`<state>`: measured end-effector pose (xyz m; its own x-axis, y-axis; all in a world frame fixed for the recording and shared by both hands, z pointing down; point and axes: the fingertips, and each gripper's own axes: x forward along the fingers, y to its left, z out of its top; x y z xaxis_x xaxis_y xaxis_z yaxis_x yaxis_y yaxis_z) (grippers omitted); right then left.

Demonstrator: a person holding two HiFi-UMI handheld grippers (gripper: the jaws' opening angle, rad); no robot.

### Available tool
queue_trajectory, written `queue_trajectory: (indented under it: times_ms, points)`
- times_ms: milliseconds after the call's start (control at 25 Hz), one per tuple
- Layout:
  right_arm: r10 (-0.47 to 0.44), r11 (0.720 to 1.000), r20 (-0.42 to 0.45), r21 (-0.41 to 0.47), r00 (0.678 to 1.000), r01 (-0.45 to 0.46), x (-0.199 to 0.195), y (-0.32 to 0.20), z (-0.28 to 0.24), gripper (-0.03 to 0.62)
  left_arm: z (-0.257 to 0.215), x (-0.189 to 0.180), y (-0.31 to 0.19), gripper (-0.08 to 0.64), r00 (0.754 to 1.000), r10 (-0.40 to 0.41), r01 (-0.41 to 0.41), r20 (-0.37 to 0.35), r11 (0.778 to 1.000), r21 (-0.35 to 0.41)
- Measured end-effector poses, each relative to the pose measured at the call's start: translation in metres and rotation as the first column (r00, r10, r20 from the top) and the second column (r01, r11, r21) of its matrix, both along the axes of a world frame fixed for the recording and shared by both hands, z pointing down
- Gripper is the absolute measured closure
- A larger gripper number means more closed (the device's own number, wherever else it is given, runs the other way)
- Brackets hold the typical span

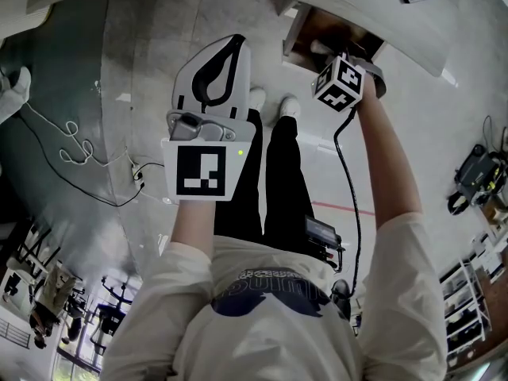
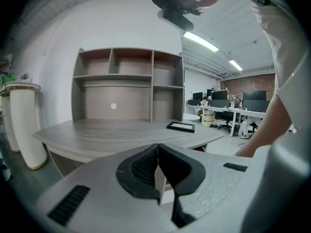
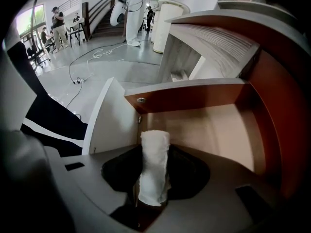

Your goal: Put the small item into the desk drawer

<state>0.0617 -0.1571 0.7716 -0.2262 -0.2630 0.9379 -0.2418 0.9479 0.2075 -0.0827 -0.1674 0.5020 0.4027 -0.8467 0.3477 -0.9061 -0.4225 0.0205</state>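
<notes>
The small item (image 3: 154,140) is a white rolled wad standing upright between the jaws of my right gripper (image 3: 155,153), which is shut on it. Just ahead lies the open desk drawer (image 3: 204,130), with a pale floor and reddish-brown walls, and nothing shows inside it. In the head view the right gripper's marker cube (image 1: 341,82) sits at the mouth of the drawer (image 1: 305,34), and its jaws are hidden behind the cube. My left gripper (image 2: 158,148) is shut with nothing in it. It is held off to the left of the drawer (image 1: 230,50), above the floor.
The grey desk top (image 2: 107,132) carries a shelf unit (image 2: 129,84) and a flat black object (image 2: 181,126). A white cylinder (image 2: 24,120) stands left of the desk. Cables (image 1: 71,145) lie on the floor. The person's legs (image 1: 278,181) stand below the drawer.
</notes>
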Motion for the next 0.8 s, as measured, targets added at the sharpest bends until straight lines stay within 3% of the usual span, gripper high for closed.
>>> queue_trajectory:
  times_ms: [800]
  points:
    - [0.007,0.999,0.025,-0.034,1.000,-0.006,-0.0004,0.0032,-0.0019,0.448,-0.0034,-0.0050,-0.0038,0.551,1.000,-0.013,0.013,-0.002,1.000,0.011]
